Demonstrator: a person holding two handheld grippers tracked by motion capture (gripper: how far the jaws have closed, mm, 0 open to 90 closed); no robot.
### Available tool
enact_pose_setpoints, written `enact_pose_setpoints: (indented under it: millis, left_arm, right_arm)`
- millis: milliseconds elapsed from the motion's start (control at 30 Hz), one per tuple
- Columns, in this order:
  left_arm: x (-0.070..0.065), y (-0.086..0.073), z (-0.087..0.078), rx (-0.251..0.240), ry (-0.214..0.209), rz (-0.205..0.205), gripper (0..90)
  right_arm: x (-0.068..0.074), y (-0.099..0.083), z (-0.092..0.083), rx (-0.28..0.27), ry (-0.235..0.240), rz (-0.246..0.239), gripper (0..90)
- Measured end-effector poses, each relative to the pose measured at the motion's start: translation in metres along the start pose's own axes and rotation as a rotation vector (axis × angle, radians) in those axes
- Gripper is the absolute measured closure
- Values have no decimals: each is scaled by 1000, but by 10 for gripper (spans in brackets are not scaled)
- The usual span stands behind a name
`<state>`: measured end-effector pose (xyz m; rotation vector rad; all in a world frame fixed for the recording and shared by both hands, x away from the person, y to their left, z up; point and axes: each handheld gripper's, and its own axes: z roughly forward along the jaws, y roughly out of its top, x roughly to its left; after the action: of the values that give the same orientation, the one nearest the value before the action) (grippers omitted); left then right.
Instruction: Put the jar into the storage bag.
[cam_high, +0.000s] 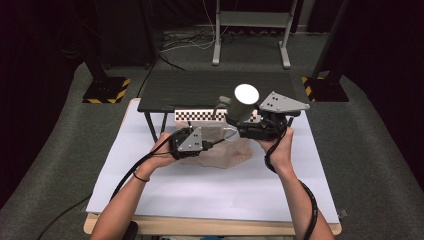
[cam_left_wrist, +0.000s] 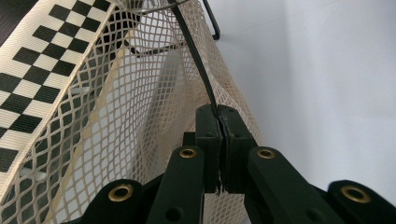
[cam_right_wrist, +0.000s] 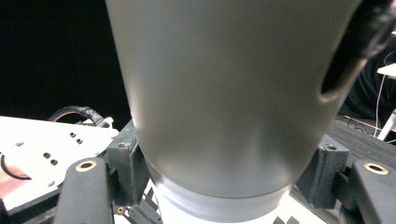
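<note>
Left gripper (cam_high: 216, 144): low over the table, jaws pressed together and pinching the thin black edge of the mesh bag; in the left gripper view that black strip runs up out of the seam between the pads.
Mesh bag (cam_left_wrist: 140, 107): cream netting with a diamond weave, lying on the white table sheet in front of the left gripper, mouth towards the right hand; in the high view it sits between the two hands (cam_high: 227, 150).
Right gripper (cam_high: 235, 124): raised above the bag, jaws clamped on the lower part of the grey mug; its grey three-cornered plate faces up.
Grey mug (cam_high: 245, 102): held clear of the table, just above the bag's open end, pale top face towards the high camera; in the right gripper view its matt grey wall (cam_right_wrist: 224, 93) stands between the jaws, handle opening at upper right.
Checkered strip (cam_left_wrist: 37, 79): black-and-white squares on a cream band, just beside the netting.
White sheet (cam_high: 210, 195): covers the wooden table top under the bag.
Writing and brands: none legible on mug, bag, strip or grippers.
</note>
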<state>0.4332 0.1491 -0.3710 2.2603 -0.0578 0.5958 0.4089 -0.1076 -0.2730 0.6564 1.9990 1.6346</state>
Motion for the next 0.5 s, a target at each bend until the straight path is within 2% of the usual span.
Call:
enact_pose_setpoints:
  millis: [500]
  left_arm:
    - [-1, 1, -1, -4, -3, 7, 872]
  right_arm:
    - [-3, -1, 23, 15, 0, 15, 302]
